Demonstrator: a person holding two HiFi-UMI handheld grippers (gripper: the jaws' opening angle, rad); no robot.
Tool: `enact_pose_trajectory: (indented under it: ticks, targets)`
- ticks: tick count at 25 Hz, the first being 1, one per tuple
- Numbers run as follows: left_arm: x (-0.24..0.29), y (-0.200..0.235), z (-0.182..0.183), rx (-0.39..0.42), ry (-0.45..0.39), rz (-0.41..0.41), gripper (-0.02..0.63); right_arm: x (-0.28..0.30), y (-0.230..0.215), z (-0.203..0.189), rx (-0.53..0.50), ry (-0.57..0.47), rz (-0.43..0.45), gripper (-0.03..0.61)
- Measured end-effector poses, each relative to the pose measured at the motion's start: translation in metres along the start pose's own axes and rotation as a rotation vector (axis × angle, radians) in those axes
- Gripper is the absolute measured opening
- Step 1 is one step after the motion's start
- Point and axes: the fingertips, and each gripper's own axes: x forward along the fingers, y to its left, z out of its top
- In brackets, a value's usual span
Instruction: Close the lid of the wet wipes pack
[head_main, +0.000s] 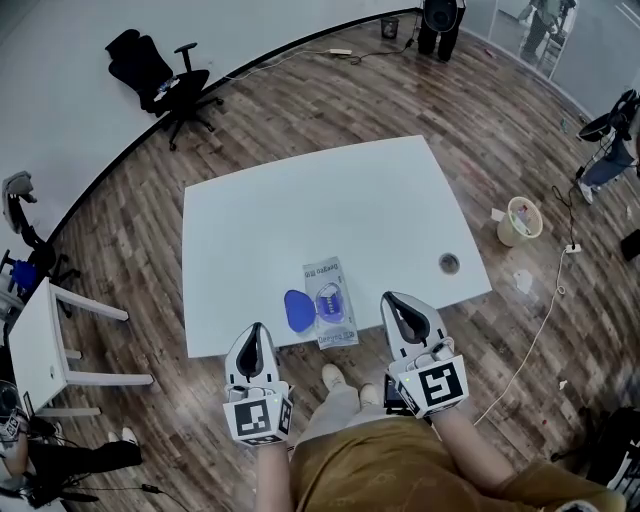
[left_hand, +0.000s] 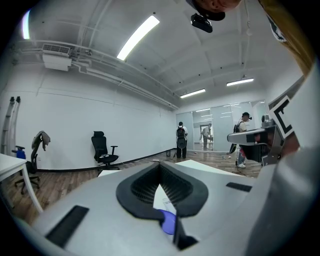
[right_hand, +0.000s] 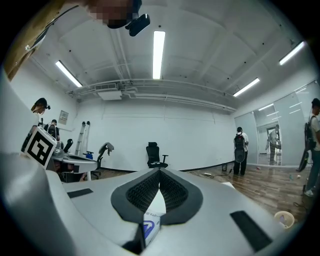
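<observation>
The wet wipes pack lies flat near the front edge of the white table. Its blue lid is swung open to the pack's left. My left gripper hovers at the table's front edge, just left of the lid, jaws together and empty. The right gripper sits to the right of the pack, also shut and empty. In the left gripper view, the white pack and blue lid show through the slit between the jaws. Part of the pack shows in the right gripper view too.
A round cable hole is in the table's right front corner. A waste bin stands on the wood floor to the right, a black office chair at the far left, a small white table at left. People stand at the far wall.
</observation>
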Motion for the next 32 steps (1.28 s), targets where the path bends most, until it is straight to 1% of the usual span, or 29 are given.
enact_pose_trajectory:
  ticks: [8, 14, 18, 23, 32]
  targets:
    - [0.029, 0.028, -0.020, -0.011, 0.041, -0.027, -0.005, 0.039, 0.008, -0.007, -0.018, 0.027, -0.019, 0.006]
    - [0.049, 0.042, -0.033, -0.005, 0.063, -0.069, -0.005, 0.051, 0.011, -0.015, -0.039, 0.053, -0.056, 0.006]
    - [0.061, 0.045, -0.043, -0.001, 0.086, -0.082, -0.005, 0.057, 0.008, -0.019, -0.044, 0.072, -0.070, 0.006]
    - [0.071, 0.044, -0.049, 0.002, 0.106, -0.098, -0.005, 0.065, 0.004, -0.021, -0.045, 0.082, -0.066, 0.006]
    - [0.093, 0.043, -0.071, 0.014, 0.174, -0.077, -0.005, 0.089, -0.015, -0.040, -0.050, 0.126, -0.029, 0.006]
